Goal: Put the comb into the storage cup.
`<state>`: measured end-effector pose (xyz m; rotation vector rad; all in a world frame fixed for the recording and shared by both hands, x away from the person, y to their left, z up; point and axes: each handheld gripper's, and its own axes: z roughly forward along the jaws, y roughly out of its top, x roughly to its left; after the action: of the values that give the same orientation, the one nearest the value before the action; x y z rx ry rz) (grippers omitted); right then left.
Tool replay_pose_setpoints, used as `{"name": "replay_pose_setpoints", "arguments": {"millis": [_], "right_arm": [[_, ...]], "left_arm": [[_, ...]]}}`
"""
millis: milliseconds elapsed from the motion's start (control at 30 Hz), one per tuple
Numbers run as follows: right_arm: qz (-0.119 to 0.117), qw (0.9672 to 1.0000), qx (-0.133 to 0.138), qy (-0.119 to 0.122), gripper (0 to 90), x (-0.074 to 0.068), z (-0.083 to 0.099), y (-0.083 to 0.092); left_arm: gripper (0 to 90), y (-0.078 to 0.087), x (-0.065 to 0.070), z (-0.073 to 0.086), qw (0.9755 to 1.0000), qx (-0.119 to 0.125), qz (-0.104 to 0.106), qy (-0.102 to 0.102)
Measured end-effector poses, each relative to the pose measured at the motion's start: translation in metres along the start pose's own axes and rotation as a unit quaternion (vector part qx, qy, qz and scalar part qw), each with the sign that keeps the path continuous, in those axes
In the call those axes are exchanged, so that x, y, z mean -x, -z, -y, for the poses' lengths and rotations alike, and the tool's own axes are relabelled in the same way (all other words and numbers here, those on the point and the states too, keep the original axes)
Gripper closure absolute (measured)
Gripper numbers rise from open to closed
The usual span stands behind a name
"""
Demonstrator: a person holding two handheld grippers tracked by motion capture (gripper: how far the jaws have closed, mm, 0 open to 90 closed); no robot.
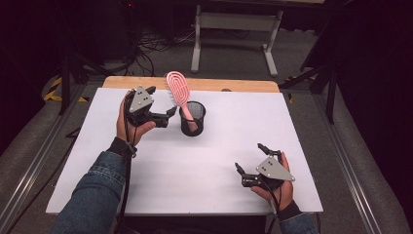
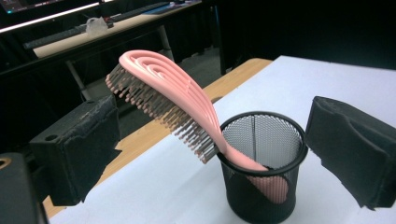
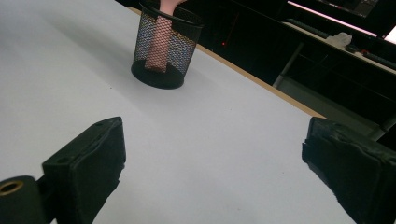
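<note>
A pink hairbrush (image 1: 177, 88) (image 2: 163, 100) stands handle-down in a black mesh cup (image 1: 192, 118) (image 2: 261, 168) (image 3: 166, 49) on the white table (image 1: 195, 161). Its bristled head leans out over the cup's rim toward the far left. My left gripper (image 1: 165, 105) (image 2: 210, 158) is open just left of the cup, its jaws apart on either side of the brush and cup without touching them. My right gripper (image 1: 251, 161) (image 3: 210, 177) is open near the table's front right, with bare table between its jaws.
A wooden strip (image 1: 219, 85) runs along the table's far edge. Beyond it stand a white frame's legs (image 1: 234, 34) and cables on the floor. Dark tripod legs (image 1: 68, 73) stand at the left.
</note>
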<state>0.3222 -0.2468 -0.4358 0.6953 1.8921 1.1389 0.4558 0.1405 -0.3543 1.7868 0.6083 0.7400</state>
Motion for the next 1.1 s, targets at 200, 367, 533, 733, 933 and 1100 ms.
{"name": "replay_pose_setpoints", "arguments": {"millis": [200,367,533,733,933,1100], "right_arm": [[-0.001,1.0,-0.001,0.001,6.4,0.0,0.0,-0.001],[-0.002,1.0,-0.001,0.002,6.4,-0.001,0.0,-0.001],[-0.004,1.0,-0.002,0.003,6.3,-0.001,0.0,-0.001],[-0.002,1.0,-0.003,0.003,6.3,-0.002,0.0,-0.002],[-0.004,1.0,-0.002,0.002,6.3,-0.003,0.0,-0.002],[-0.005,1.0,-0.002,0.002,6.3,-0.004,0.0,-0.002]], "left_arm": [[4.7,0.007,0.003,0.008,0.9999,-0.003,0.003,-0.011],[4.7,0.012,0.007,0.014,0.9999,0.003,0.008,-0.013],[4.8,0.017,0.011,0.019,0.9997,0.012,0.009,-0.019],[5.1,0.022,0.017,0.022,0.9994,0.025,0.011,-0.02],[5.4,0.025,0.021,0.025,0.9991,0.032,0.018,-0.019],[5.4,0.03,0.022,0.026,0.999,0.037,0.018,-0.02]]}}
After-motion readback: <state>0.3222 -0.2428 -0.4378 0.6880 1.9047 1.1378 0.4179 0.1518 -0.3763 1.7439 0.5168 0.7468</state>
